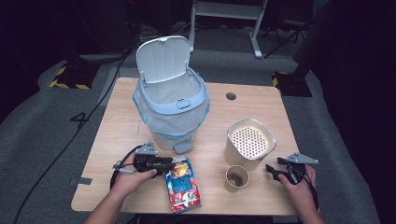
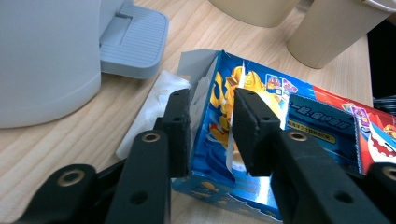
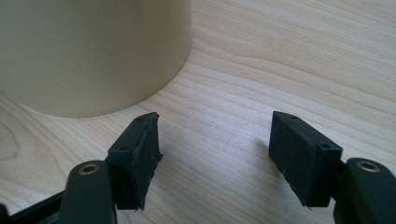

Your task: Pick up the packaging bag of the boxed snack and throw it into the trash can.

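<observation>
On the table's (image 1: 116, 140) near edge, in the high view, a box (image 1: 183, 191) lies flat, its open end pointing at the bin (image 1: 170, 116). The left gripper (image 1: 170, 164) comes in from the left and meets that open end. The bin stands behind with its lid up and a bag in it. To the right stand a canister (image 1: 250, 142) with a holed top and a cup (image 1: 236, 178) in front of it. The right gripper (image 1: 271, 171) rests on the table just right of the cup, apart from it, tips pointing left.

In the left gripper view, the left gripper (image 2: 212, 130) straddles the open end of the box (image 2: 303, 121). One pad lies against the side by the torn flap and the other on the printed face, so the jaws pinch the box. A tissue (image 2: 154, 102) lies on the wood beside the box, touching it. The bin (image 2: 46, 60) and its pedal (image 2: 133, 42) are just behind; the cup (image 2: 336, 28) and canister (image 2: 257, 9) are further back.

In the right gripper view, the right gripper (image 3: 215, 154) has its jaws apart with bare wood between them. A beige vessel (image 3: 93, 51) stands ahead to one side, not touched; cup or canister, cannot tell.
</observation>
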